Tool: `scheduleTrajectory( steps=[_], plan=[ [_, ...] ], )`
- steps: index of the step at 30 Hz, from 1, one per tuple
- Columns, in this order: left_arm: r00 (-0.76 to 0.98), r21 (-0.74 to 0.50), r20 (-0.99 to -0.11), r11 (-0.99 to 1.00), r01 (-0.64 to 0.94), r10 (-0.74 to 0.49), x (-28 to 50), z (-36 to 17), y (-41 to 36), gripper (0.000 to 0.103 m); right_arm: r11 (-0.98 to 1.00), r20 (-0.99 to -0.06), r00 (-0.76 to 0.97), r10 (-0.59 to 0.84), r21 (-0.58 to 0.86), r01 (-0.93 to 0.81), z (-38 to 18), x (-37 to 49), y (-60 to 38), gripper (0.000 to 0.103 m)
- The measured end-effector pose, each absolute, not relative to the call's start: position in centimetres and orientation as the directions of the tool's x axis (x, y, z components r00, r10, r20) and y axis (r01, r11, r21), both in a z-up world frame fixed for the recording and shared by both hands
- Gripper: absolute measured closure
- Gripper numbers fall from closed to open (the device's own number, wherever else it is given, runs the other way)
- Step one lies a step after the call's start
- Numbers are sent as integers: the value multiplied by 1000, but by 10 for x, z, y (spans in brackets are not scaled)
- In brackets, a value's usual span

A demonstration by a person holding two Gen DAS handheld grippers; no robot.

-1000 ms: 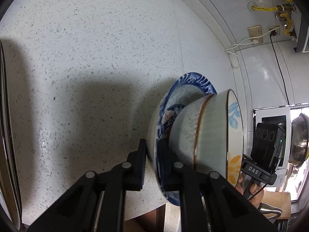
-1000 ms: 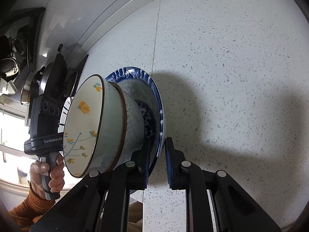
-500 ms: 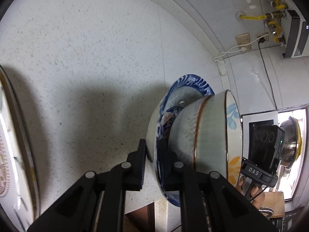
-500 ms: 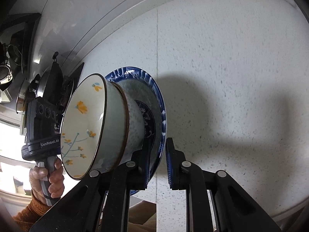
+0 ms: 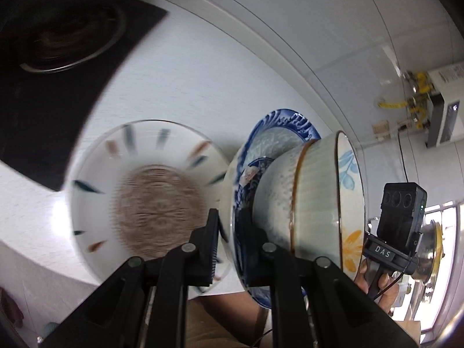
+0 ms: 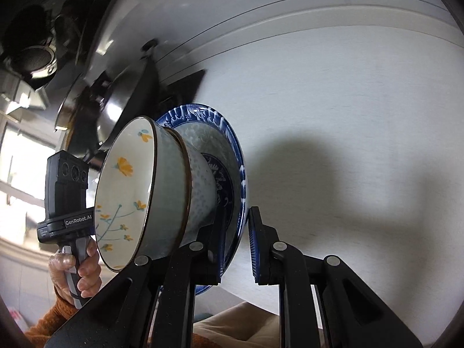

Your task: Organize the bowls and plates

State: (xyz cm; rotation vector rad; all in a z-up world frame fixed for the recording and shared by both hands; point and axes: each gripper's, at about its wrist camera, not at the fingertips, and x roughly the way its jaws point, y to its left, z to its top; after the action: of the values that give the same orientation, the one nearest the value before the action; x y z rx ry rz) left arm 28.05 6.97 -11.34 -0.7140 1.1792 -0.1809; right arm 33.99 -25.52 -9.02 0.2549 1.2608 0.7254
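Observation:
A blue patterned plate (image 5: 282, 133) carries a stack of two pale green bowls (image 5: 316, 200) with flowers painted inside. Both grippers hold the plate by opposite rims, above the white speckled counter (image 5: 203, 87). My left gripper (image 5: 229, 243) is shut on the plate's rim. My right gripper (image 6: 236, 243) grips the other rim of the plate (image 6: 232, 145), with the bowls (image 6: 162, 191) to its left. A white plate with a brown centre and coloured dashes (image 5: 145, 197) lies on the counter to the left of the held stack, blurred.
A black stove top with a burner (image 5: 58, 43) lies at the far left. A dark wok with a lid (image 6: 124, 92) sits on it. A tiled wall with sockets and gas pipes (image 5: 406, 92) runs behind. The counter's front edge is close below the grippers.
Both grippers have carried the plate and bowls to the left along the counter. The stove, the wok and the white plate have come into view.

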Motion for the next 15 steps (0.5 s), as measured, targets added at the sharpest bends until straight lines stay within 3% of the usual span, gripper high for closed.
scheduleTrajectory(
  steps=[8, 15],
  plan=[
    [409, -573, -803, 753, -324, -434, 256, -148, 133, 91, 708, -790, -1, 613, 550, -442, -127, 327, -176, 89],
    [391, -553, -818, 763, -334, -421, 259, -169, 126, 91, 737, -828, -32, 560, 516, -437, -155, 321, -160, 89]
  ],
)
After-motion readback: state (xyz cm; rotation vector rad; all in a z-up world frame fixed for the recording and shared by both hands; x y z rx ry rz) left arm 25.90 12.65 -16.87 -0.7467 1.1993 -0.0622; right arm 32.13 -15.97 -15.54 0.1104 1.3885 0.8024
